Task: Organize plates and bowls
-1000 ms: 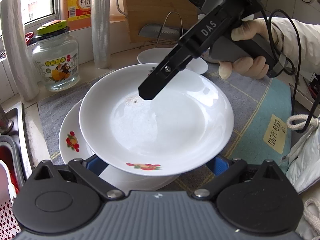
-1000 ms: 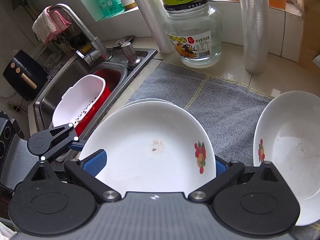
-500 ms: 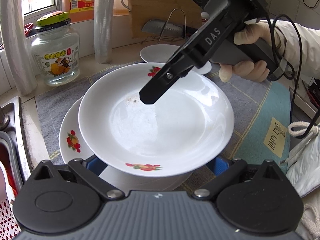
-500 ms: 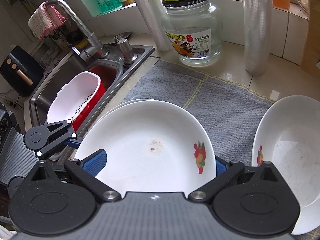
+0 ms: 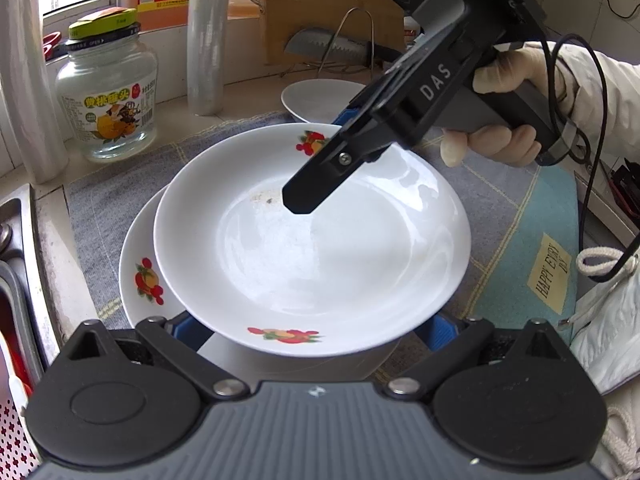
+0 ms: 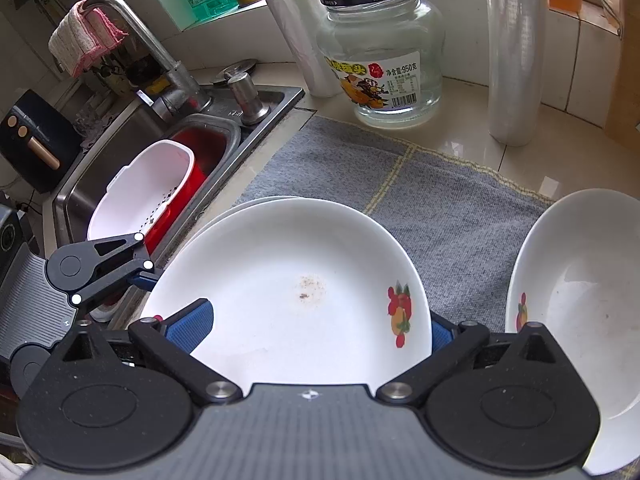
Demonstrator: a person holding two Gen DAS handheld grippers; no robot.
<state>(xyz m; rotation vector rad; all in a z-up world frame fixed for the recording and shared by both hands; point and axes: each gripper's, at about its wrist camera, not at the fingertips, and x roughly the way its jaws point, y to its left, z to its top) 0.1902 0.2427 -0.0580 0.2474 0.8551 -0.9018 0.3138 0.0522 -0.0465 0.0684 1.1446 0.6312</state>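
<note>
Your left tool (image 5: 312, 336) and right tool (image 6: 316, 328) each straddle an opposite edge of the top plate (image 5: 312, 240), blue pads spread wide at both sides; whether either is clamping its rim, you cannot tell. The plate sits off-center on 1 lower plate (image 5: 140, 264), overhanging toward your right tool. If only 1 tool lifts, the plate could tip and slide off onto the counter (image 6: 452, 208). Beyond your right tool's right pad, a bowl (image 6: 580, 304) sits near; ahead stands a glass jar (image 6: 384, 56), left the sink (image 6: 120, 152).
</note>
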